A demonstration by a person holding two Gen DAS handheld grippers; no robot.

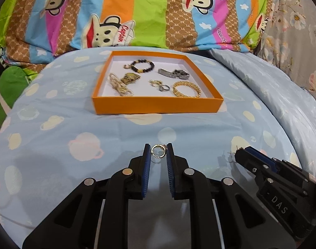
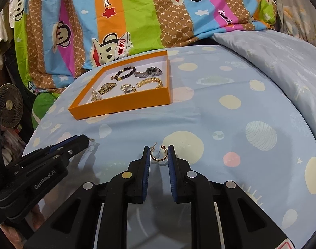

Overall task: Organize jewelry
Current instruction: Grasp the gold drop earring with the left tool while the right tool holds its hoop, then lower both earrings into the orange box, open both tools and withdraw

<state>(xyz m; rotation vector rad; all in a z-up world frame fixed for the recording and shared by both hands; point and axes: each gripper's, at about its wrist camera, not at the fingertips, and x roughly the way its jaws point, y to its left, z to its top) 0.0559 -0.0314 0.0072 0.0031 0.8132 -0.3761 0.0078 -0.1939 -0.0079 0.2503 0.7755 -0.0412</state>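
A: Two grippers, each with a small piece pinched at the tips! The left gripper (image 1: 158, 150) has its blue-padded jaws drawn in to a narrow gap, pressing on either side of a thin gold ring with a small ornament on top (image 1: 157, 151).

B: And the right gripper (image 2: 159, 152) is just as tight, pads clamped on a gold open-hoop earring with a straight post (image 2: 158, 154). The post sticks up to the left, the hoop's gap facing upward.

A: Both sit low over the pale blue bedsheet printed with cream planets (image 1: 75, 128), side by side, the right one seen from the left camera at (image 1: 240, 152).

B: Beyond them, the shallow orange cardboard tray with a white floor (image 1: 158, 104) rests flat on the sheet, well apart from both grippers.

A: Inside it: a dark beaded bracelet (image 1: 142, 65), a silver metal watch (image 1: 174, 74), a gold chain bracelet (image 1: 186, 89), a gold watch (image 1: 130, 77), and small rings (image 1: 160, 85).

B: Behind the tray, a bright striped monkey-print quilt (image 1: 137, 16).
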